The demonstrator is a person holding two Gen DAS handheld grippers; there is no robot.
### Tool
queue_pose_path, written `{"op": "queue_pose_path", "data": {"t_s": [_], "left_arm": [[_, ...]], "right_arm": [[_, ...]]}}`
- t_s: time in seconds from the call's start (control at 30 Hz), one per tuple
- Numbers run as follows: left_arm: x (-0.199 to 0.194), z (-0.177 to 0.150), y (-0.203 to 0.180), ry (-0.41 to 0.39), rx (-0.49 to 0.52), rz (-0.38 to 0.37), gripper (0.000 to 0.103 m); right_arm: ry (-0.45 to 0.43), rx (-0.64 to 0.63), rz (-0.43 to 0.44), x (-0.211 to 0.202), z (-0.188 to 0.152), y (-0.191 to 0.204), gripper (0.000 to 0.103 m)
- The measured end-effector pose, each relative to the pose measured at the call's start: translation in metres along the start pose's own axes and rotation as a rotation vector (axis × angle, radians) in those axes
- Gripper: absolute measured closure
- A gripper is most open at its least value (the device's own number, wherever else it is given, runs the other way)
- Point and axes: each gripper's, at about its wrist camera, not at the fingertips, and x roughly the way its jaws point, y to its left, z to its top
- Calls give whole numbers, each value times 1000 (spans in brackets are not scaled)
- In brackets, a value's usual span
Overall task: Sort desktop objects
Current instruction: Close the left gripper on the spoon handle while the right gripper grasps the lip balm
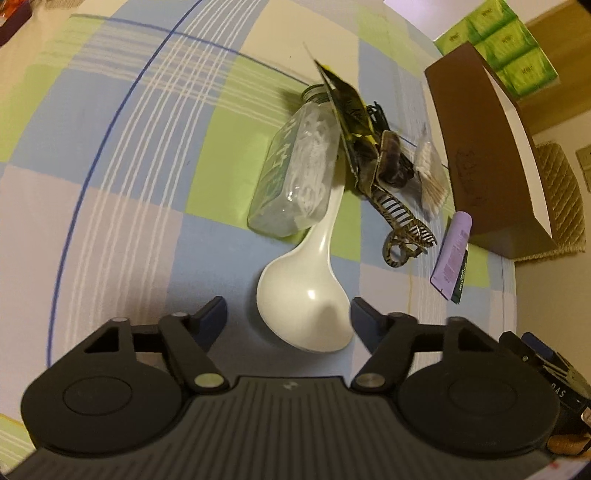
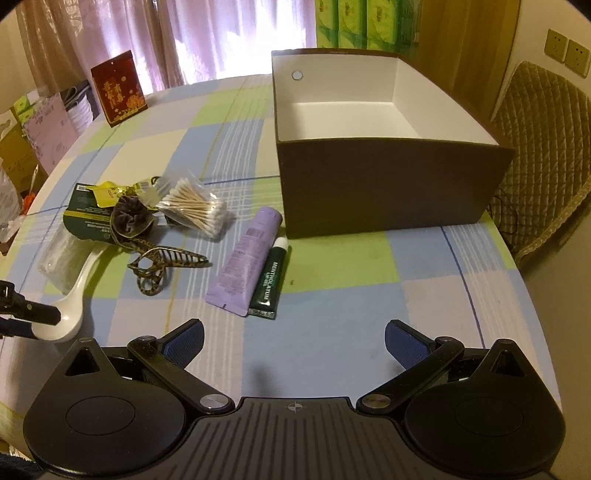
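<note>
The left gripper (image 1: pixel 288 314) straddles the white spoon (image 1: pixel 306 314) bowl, pads not pressing. The right gripper (image 2: pixel 293 339) gapes empty over bare tablecloth (image 2: pixel 351 295), clear of the brown box (image 2: pixel 388 184).

Pink curtains (image 2: pixel 155 33), green tissue packs (image 2: pixel 351 22), a quilted chair (image 2: pixel 543 147).

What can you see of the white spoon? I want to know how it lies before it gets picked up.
The white spoon is a glossy, ceramic-looking soup spoon lying bowl-up on the checked tablecloth. Its handle runs under the clear plastic bottle. The left gripper straddles the bowl, one pad at its rim; whether it presses is unclear.
</note>
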Motion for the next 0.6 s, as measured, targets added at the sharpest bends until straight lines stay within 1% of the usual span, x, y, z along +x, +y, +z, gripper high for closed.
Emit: {"op": "queue_pose_path", "data": {"t_s": [0.13,0.17,0.2,0.27,0.3,0.43,0.6], "left_arm": [[3,0,2,-19,-33,-22,51],[4,0,2,-21,-39,-28,61],[5,0,3,-13,-45,-36,67],[8,-1,5,7,-61,-53,87],[9,-3,7,14,-67,-60,90],[7,-10,11,22,-80,-67,92],[-6,-17,17,16,-67,-71,93]], "right_arm": [[10,0,9,6,3,-5,2],[11,-2,11,8,3,-5,2],[12,-5,14,9,4,-5,2],[15,-10,18,12,5,-6,2],[16,-12,20,13,6,-5,2],[23,-20,30,18,7,-5,2],[37,-22,37,22,6,-4,2]]}}
